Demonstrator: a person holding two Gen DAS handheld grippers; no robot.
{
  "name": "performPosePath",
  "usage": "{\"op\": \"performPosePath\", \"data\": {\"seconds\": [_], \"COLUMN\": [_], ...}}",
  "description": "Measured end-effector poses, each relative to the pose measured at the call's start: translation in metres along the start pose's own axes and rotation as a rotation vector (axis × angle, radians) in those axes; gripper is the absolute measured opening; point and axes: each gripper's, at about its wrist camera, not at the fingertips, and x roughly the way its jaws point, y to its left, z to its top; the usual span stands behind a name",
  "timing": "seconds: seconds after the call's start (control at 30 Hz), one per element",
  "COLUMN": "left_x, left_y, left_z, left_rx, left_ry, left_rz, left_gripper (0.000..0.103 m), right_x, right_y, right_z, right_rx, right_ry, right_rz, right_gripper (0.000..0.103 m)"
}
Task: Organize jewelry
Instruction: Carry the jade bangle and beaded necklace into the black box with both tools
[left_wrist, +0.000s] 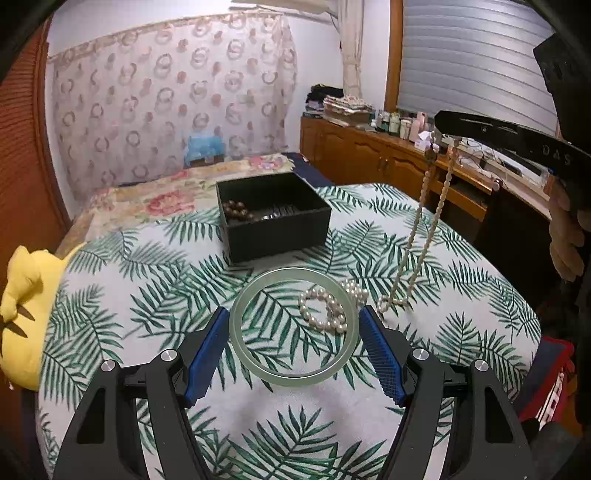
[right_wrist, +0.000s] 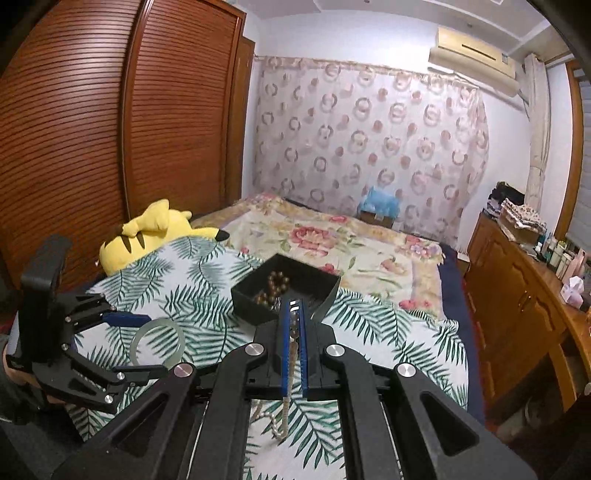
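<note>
The bangle (left_wrist: 293, 326), a pale green ring, sits between the blue pads of the left gripper (left_wrist: 293, 321), which stands wide with a pad pressed to each side of it. Seen from the right wrist, the bangle (right_wrist: 159, 343) hangs just above the leaf-print cloth (left_wrist: 147, 280). A pearl bracelet (left_wrist: 323, 308) lies on the cloth, seen through the ring. The right gripper (right_wrist: 293, 321) is closed tight on a long bead necklace (left_wrist: 421, 225), which hangs from its tips, the lower end touching the cloth beside the pearls. Farther back on the cloth stands a black box (left_wrist: 275, 218) holding brown beads (left_wrist: 236, 212). A yellow plush toy (right_wrist: 147, 232) lies at the cloth's edge.
</note>
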Motion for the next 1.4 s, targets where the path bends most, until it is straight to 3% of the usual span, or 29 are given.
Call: {"op": "performPosePath", "data": {"seconds": [0.6,1.1,1.4], "left_x": [0.000,0.032,0.061], "left_y": [0.017,0.039,0.051], "left_z": [0.027,0.067,0.091], "left_rx": [-0.009,-0.001,-0.001], "left_ry": [-0.045,-0.041,-0.023], "left_rz": [0.029,0.044,0.047], "left_gripper": [0.069,0.069,0.069], "right_x": [0.006,0.046,0.087], "right_y": [-0.021,-0.035,-0.039], "right_z": [0.055,0.119,0.134], "right_rx": [0.011,-0.025,-0.039], "right_ry": [-0.065,-0.106,-0.101], "right_rz": [-0.027,-0.017,0.032], "right_gripper": [0.005,0.005,0.005]}}
